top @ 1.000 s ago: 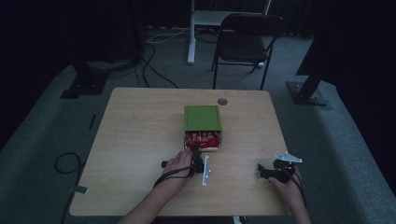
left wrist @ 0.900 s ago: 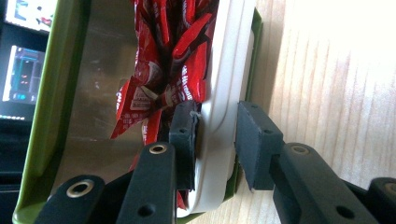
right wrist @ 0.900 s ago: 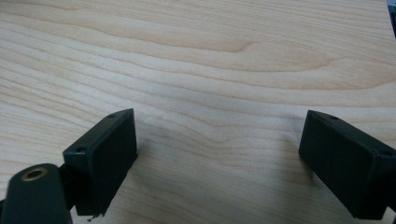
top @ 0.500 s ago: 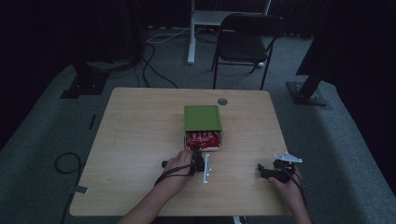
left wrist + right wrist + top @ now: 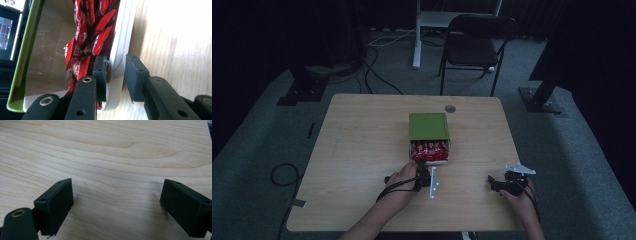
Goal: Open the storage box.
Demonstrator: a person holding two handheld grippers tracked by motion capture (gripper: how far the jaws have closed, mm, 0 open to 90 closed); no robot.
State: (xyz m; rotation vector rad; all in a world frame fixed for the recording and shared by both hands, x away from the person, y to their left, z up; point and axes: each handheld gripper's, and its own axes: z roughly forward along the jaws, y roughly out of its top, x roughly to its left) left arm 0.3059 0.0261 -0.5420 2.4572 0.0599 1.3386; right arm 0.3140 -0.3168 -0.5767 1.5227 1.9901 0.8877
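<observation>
Two grippers noted: the left gripper (image 5: 115, 75) straddles the near wall of the packet-filled box (image 5: 429, 131) mid-table with a gap remaining — next, clamp it; the right gripper (image 5: 116, 207) sits wide, empty.

I work in a dim recording lab or studio, not a home. My bench is a single light-wood table (image 5: 362, 150) with a round cable grommet (image 5: 450, 108), standing on grey carpet (image 5: 257, 165). Black stand bases (image 5: 299, 92) sit at the far corners, loose cables (image 5: 377, 70) run across the floor, a black folding chair (image 5: 477, 42) faces the far edge, and a lit monitor (image 5: 6, 32) glows beyond the table
</observation>
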